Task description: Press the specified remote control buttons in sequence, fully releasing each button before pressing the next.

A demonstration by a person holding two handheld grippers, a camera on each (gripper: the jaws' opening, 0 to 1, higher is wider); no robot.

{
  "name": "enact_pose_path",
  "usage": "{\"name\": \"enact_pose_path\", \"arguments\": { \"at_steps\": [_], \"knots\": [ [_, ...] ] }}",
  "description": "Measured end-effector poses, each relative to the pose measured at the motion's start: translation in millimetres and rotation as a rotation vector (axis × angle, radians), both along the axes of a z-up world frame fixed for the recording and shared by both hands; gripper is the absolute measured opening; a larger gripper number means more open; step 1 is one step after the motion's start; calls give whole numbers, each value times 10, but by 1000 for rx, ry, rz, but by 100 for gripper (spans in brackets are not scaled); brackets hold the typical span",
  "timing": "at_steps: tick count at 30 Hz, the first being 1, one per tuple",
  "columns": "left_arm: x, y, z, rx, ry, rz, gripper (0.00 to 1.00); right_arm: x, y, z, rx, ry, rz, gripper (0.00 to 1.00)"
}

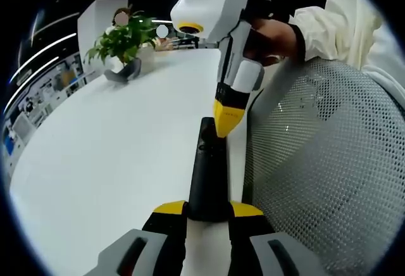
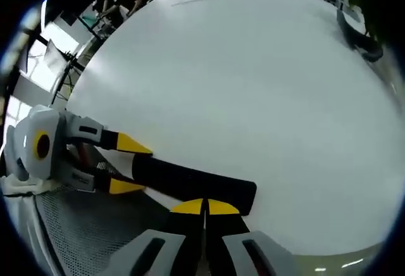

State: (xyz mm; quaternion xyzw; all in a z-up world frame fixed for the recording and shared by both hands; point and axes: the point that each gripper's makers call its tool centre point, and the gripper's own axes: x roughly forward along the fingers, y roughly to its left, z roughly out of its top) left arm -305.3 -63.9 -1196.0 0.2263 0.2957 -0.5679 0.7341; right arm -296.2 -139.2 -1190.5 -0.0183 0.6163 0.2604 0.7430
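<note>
Looking along your left gripper [image 1: 207,211], you see its yellow-tipped jaws pinching the near end of the remote control [image 1: 207,171], a slim black bar that runs away from you over the white table [image 1: 114,156]. This view also takes in your right gripper [image 1: 223,124] coming down from above, its yellow tips pressed together and touching the far end of the remote, with your hand [image 1: 269,38] and pale sleeve [image 1: 342,26] behind it. A potted plant [image 1: 123,45] stands far off on the table, and a grey mesh chair back [image 1: 323,162] rises just beside the table edge. The right gripper view gives you the other side: your right gripper [image 2: 204,208] sits with its jaws shut, tips together over the squared end of the remote control [image 2: 190,184], which lies slantwise near the table [image 2: 253,86] edge, while your left gripper [image 2: 130,165] clamps the remote's opposite end from the left. Here the remote looks matt black and plain; you cannot make out any buttons in either view. A dark curved object [image 2: 357,35] lies at the table's far side.
</note>
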Motion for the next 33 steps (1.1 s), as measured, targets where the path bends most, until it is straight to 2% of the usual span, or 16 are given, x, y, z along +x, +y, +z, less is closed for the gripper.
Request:
{"name": "enact_pose_path", "arguments": {
  "at_steps": [6, 9, 12, 16, 20, 24, 27, 33],
  "knots": [
    [3, 2, 1, -1, 0, 0, 25, -2, -4, 6, -24, -12, 17, 0],
    [3, 2, 1, -1, 0, 0, 25, 40, -6, 40, -7, -36, 6, 0],
    [2, 1, 1, -2, 0, 0, 25, 62, -22, 32, 1, -34, -12, 0],
    [2, 1, 1, -4, 0, 1, 25, 124, 3, 67, 22, -81, -21, 0],
    [3, -1, -3, -5, 0, 1, 25, 128, 33, 65, 27, -95, -7, 0],
    [5, -4, -3, -5, 0, 1, 25, 97, 49, -3, 13, -74, 14, 0],
    [6, -6, -3, -5, 0, 1, 25, 104, 54, -12, -14, -101, 50, 0],
    [12, -9, -6, -5, -1, 2, 25, 114, 29, -4, 3, -88, 26, 0]
  ]
}}
